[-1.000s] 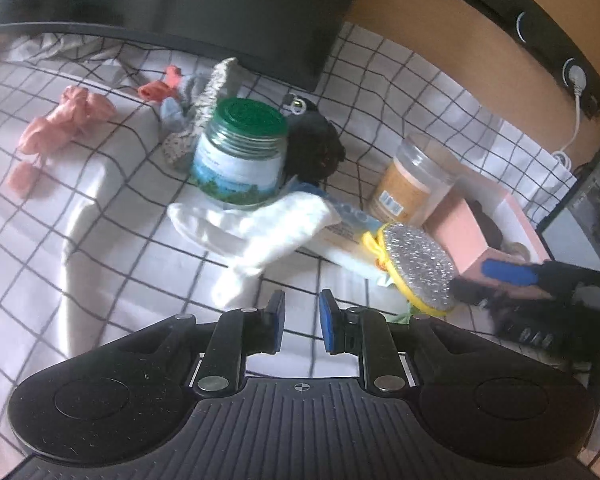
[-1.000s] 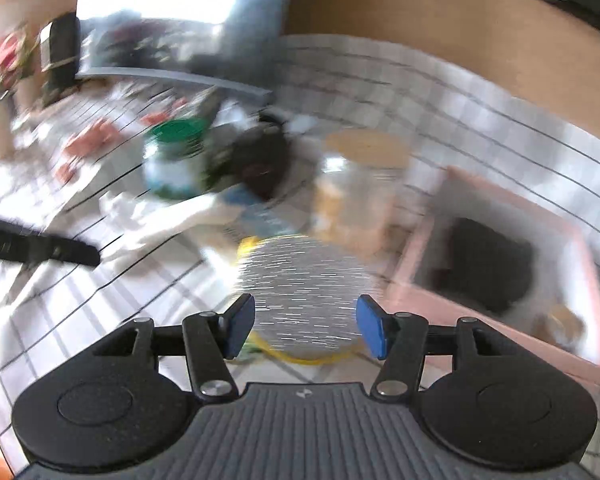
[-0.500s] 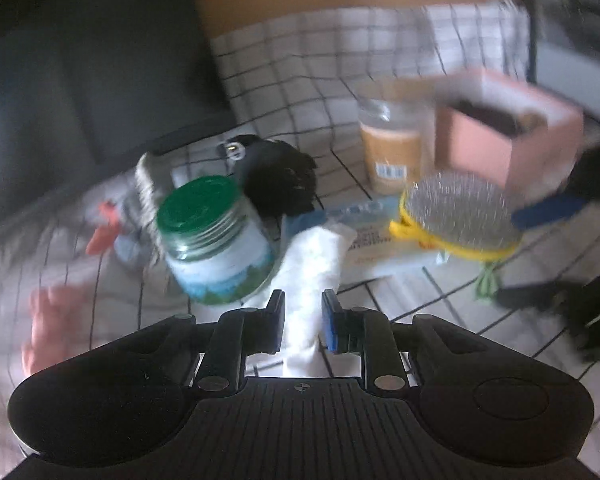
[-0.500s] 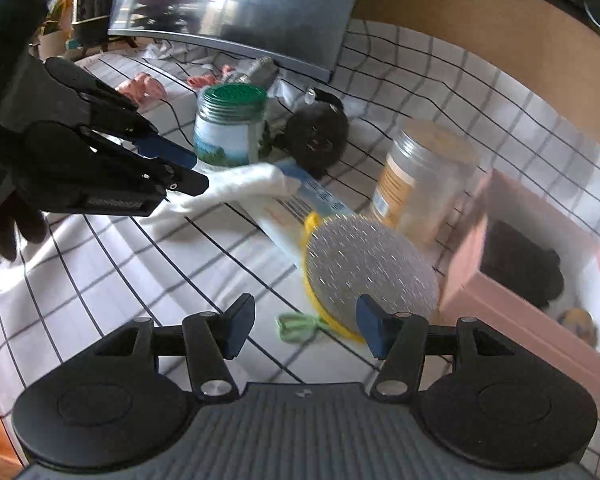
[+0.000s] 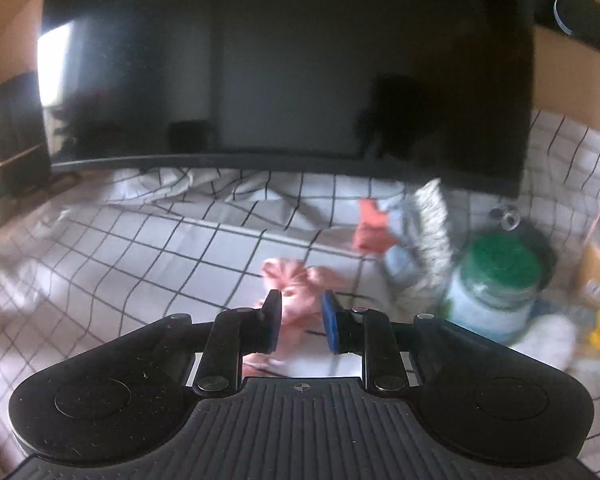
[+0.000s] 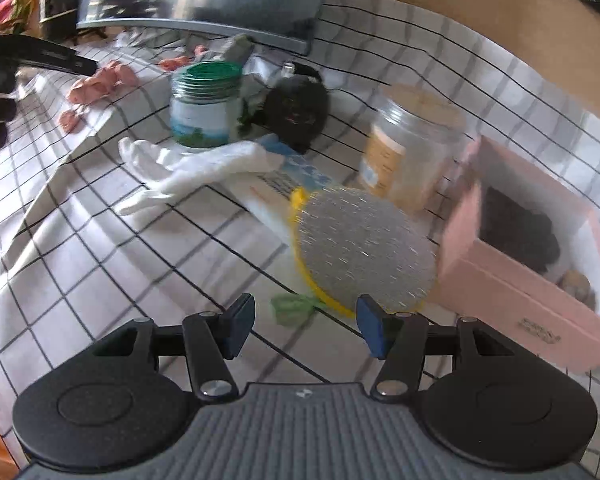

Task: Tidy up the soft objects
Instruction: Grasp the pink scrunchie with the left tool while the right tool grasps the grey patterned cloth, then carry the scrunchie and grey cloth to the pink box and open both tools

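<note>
Pink cloth (image 5: 300, 292), crumpled, lies on the checked tablecloth (image 5: 140, 264) in front of the dark monitor (image 5: 284, 60); in the right wrist view it shows as a pink heap (image 6: 100, 82) at far left. Left gripper (image 5: 300, 324) sits low over it, fingers narrowly apart with the pink fabric seen between the blue pads (image 5: 330, 324). Picture blurred; cannot tell whether the pads touch or pinch the cloth.

White glove (image 6: 188, 172) lies flat just in front of the green-lidded jar (image 6: 204, 104). Black plush ball (image 6: 296, 114) sits just right of that jar. Orange-labelled jar (image 6: 408, 152) stands further right. Round silver scrubber (image 6: 360, 244) with yellow rim leans over a flat white packet (image 6: 276, 188), beside the pink box (image 6: 512, 280), which holds a dark item.

Right gripper (image 6: 306, 328) is wide open, holding nothing, just short of the scrubber; a green scrap (image 6: 292, 308) lies between its fingers.
</note>
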Available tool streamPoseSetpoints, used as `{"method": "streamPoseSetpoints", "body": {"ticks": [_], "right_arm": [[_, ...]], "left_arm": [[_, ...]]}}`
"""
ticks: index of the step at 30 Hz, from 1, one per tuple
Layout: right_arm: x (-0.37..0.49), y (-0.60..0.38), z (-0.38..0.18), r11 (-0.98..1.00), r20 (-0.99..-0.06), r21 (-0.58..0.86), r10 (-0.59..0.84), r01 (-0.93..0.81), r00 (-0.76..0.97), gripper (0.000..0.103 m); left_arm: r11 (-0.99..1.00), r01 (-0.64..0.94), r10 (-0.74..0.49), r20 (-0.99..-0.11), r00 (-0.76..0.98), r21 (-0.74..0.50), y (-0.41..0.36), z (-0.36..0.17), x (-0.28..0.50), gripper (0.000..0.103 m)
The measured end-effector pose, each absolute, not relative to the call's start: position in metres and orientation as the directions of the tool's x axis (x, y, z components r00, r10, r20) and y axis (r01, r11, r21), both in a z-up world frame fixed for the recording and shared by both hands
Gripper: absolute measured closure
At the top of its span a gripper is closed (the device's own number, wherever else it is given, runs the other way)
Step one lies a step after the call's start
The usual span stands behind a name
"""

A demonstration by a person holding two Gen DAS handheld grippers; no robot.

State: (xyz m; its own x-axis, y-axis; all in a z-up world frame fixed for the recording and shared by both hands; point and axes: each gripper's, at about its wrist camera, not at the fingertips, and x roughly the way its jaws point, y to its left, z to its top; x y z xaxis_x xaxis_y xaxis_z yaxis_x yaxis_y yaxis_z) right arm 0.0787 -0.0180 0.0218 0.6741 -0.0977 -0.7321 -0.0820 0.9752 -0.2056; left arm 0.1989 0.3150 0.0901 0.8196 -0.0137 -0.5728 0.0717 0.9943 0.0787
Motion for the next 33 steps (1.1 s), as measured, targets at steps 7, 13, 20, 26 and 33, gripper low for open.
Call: {"method": "streamPoseSetpoints", "body": {"ticks": [7,13,20,26,33], "right_arm": [[0.101,0.014,0.044,0.964,-0.725,-0.211,-0.045,-0.159,0.687,0.047],[0.168,0.039,0.112,0.974,-0.716,-0.124,0.045,-0.190,0.697,0.047],[0.323,0.068,0.125,0.991,-0.850,0.102,0.134,-0.090,0.510,0.047],[0.390,0.092,0.080,0.999,-0.906,-0.018,0.002,-0.045,0.424,0.047],[0.405,0.096,0.069,0.997,-0.911,0.014,0.046,-0.080,0.411,0.096]], "left_arm": [[0.991,0.102,-0.019,-0.647,0.762,0.092,0.331,0.061,0.232,0.073],[0.991,0.111,-0.131,-0.645,0.753,-0.071,0.357,0.053,0.237,0.075],[0.973,0.087,-0.197,-0.577,0.792,-0.212,0.380,0.058,0.227,0.090],[0.964,0.040,-0.178,-0.526,0.832,-0.263,0.405,0.073,0.199,0.090],[0.962,0.002,-0.153,-0.530,0.834,-0.275,0.424,0.077,0.190,0.090]]}}
